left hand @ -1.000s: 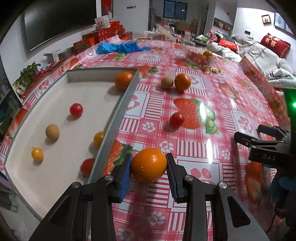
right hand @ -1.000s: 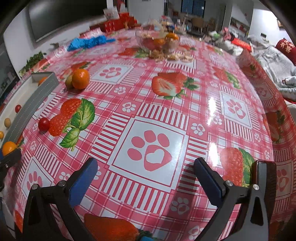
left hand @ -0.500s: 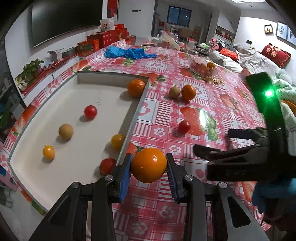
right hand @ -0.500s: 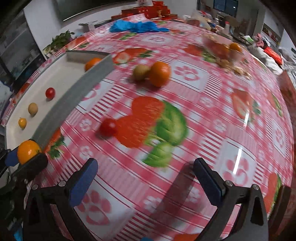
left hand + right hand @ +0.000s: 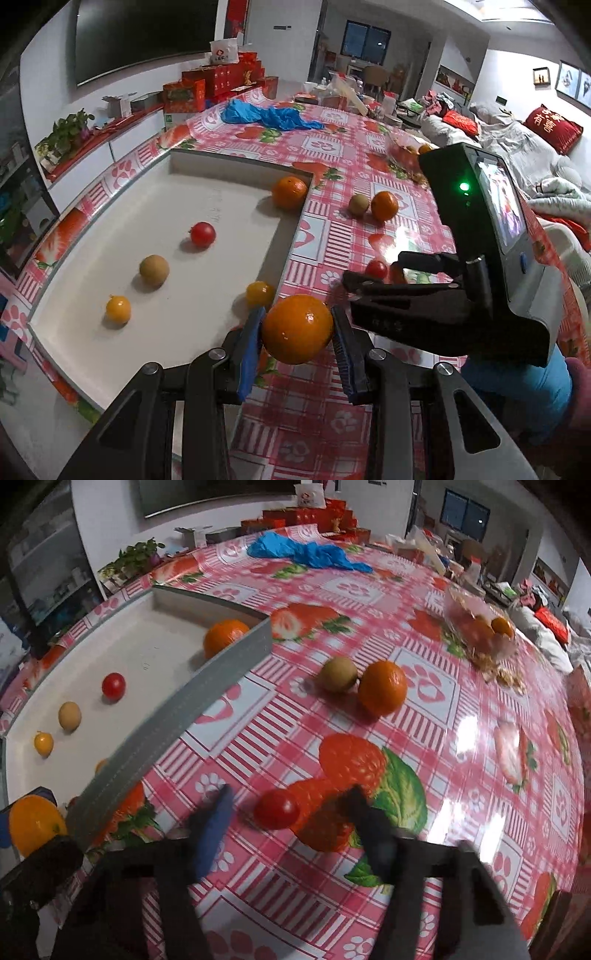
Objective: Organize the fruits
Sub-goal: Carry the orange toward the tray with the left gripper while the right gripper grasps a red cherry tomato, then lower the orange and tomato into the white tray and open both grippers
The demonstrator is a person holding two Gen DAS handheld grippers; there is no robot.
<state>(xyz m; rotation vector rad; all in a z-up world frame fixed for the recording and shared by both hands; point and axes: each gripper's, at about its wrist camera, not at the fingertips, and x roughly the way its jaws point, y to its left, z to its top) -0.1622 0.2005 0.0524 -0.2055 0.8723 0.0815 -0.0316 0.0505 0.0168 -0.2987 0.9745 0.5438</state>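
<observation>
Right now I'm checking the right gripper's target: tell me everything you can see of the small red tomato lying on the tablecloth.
The small red tomato is round, smooth and glossy, apparently whole. It rests on the tablecloth at the edge of a printed strawberry, outside the white tray. It lies between the closing fingers of the right gripper; blur hides whether either pad touches it yet.

White walls (image 5: 48, 74), dark windows (image 5: 365, 40), cluttered sofa (image 5: 517, 136).

Dim room — glare, R view blurred.
</observation>
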